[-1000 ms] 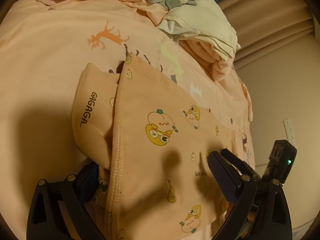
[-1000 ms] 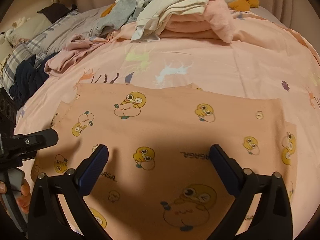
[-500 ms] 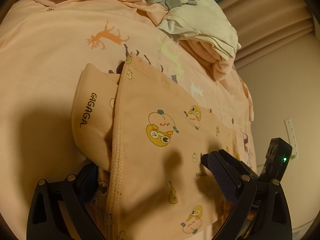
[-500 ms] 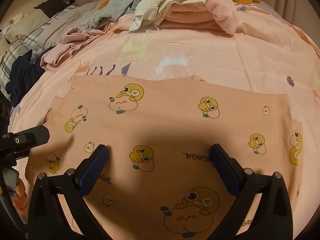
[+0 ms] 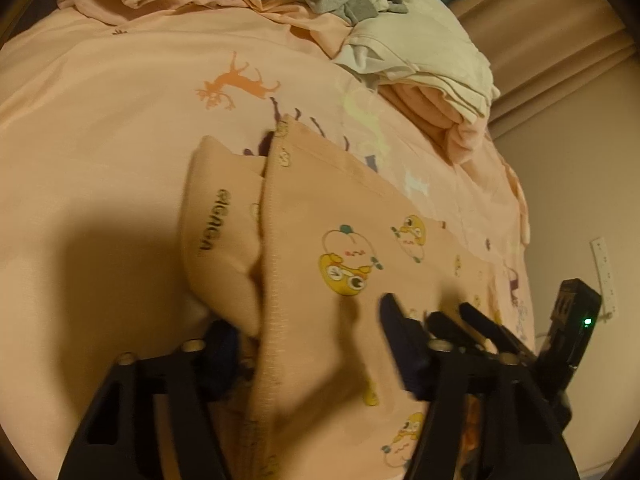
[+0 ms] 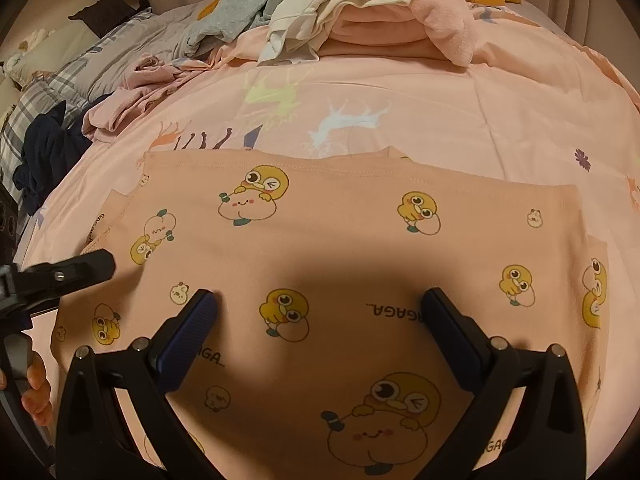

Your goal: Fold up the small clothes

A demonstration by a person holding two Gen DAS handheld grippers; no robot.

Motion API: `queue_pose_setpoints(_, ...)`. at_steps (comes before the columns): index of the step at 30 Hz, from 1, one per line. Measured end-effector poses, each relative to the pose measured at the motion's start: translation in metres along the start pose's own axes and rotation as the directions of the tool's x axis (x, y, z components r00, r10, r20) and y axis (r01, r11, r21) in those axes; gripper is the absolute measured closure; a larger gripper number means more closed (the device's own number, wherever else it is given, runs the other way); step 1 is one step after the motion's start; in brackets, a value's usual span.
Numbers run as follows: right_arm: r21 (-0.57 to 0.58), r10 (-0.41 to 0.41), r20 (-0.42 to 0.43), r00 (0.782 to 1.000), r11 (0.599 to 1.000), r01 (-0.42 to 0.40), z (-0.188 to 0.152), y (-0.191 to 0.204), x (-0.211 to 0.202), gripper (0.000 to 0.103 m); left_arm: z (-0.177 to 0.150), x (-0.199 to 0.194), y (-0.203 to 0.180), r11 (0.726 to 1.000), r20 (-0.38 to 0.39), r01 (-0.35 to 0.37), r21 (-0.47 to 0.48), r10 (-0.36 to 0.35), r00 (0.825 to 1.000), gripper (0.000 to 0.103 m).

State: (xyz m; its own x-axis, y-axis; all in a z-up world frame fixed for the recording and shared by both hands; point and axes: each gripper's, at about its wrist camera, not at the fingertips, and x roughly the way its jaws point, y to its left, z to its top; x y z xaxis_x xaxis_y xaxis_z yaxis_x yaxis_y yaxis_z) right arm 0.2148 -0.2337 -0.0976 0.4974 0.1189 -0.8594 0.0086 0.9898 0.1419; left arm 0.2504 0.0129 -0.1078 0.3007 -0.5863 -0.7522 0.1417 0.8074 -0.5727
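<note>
1. The peach duck-print shirt (image 6: pixel 360 248) lies flat on the pink bedsheet (image 6: pixel 460 120).
2. My left gripper (image 5: pixel 308 344) has just been closing over the shirt's stitched side edge; motion blur hides whether the pads grip yet.
3. My right gripper (image 6: pixel 320 308) hangs spread wide above the shirt, holding nothing.

The peach garment (image 6: pixel 360 240) bears the dark word "GAGAGA." several times: upside down at four o'clock of the central duck, partly hidden at seven o'clock, and blurred on its sleeve (image 5: pixel 218 232).
</note>
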Motion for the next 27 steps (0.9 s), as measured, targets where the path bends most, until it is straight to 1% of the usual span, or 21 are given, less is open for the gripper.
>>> queue_pose_setpoints(1,0.002,0.003,0.001,1.000,1.000,-0.003,0.000,0.000,0.000,0.001,0.000,-0.001,0.001,1.000,0.000,-0.012,0.002,0.012,1.000,0.065)
queue_pose_setpoints(3,0.006,0.009,0.005,1.000,1.000,-0.009,0.000,-0.001,-0.002,0.001,0.000,-0.001,0.005,1.000,-0.001,-0.025,-0.002,0.025,1.000,0.072)
queue_pose_setpoints(6,0.028,0.025,0.017,1.000,0.999,-0.026,0.000,-0.004,-0.008,0.004,0.000,-0.002,0.008,1.000,0.003,-0.029,-0.008,0.029,1.000,0.078)
queue_pose_setpoints(9,0.048,0.046,0.029,0.999,0.998,-0.047,-0.001,-0.008,-0.014,0.007,-0.001,-0.003,0.006,0.999,0.014,-0.039,0.002,0.039,0.999,0.080)
queue_pose_setpoints(13,0.052,0.067,0.044,0.997,0.996,-0.069,-0.003,-0.010,-0.024,0.010,-0.002,-0.004,-0.005,0.995,0.028,-0.090,0.047,0.089,0.996,0.081)
queue_pose_setpoints(18,0.044,0.087,0.057,0.995,0.995,-0.090,-0.005,-0.011,-0.032,0.014,-0.001,-0.005,-0.017,0.986,0.044,-0.139,0.090,0.135,0.990,0.082)
queue_pose_setpoints(21,0.045,0.099,0.061,0.993,0.994,-0.101,-0.008,-0.012,-0.036,0.017,-0.002,-0.005,-0.021,0.979,0.050,-0.170,0.108,0.166,0.985,0.082)
queue_pose_setpoints(22,0.044,0.101,0.062,0.993,0.994,-0.104,-0.009,-0.012,-0.036,0.020,-0.002,-0.005,-0.022,0.977,0.052,-0.180,0.114,0.175,0.983,0.082)
queue_pose_setpoints(23,0.041,0.100,0.062,0.993,0.994,-0.102,-0.012,-0.011,-0.037,0.026,-0.002,-0.005,-0.023,0.975,0.055,-0.186,0.117,0.181,0.982,0.082)
queue_pose_setpoints(24,0.038,0.099,0.063,0.993,0.994,-0.102,-0.013,-0.011,-0.038,0.028,-0.003,-0.005,-0.025,0.974,0.058,-0.194,0.121,0.188,0.980,0.082)
queue_pose_setpoints(26,0.020,0.100,0.067,0.993,0.995,-0.101,-0.017,-0.009,-0.039,0.038,-0.003,-0.006,-0.027,0.969,0.066,-0.209,0.135,0.201,0.977,0.082)
queue_pose_setpoints(27,0.012,0.100,0.068,0.993,0.995,-0.101,-0.018,-0.009,-0.040,0.041,-0.004,-0.006,-0.029,0.966,0.070,-0.215,0.143,0.207,0.976,0.082)
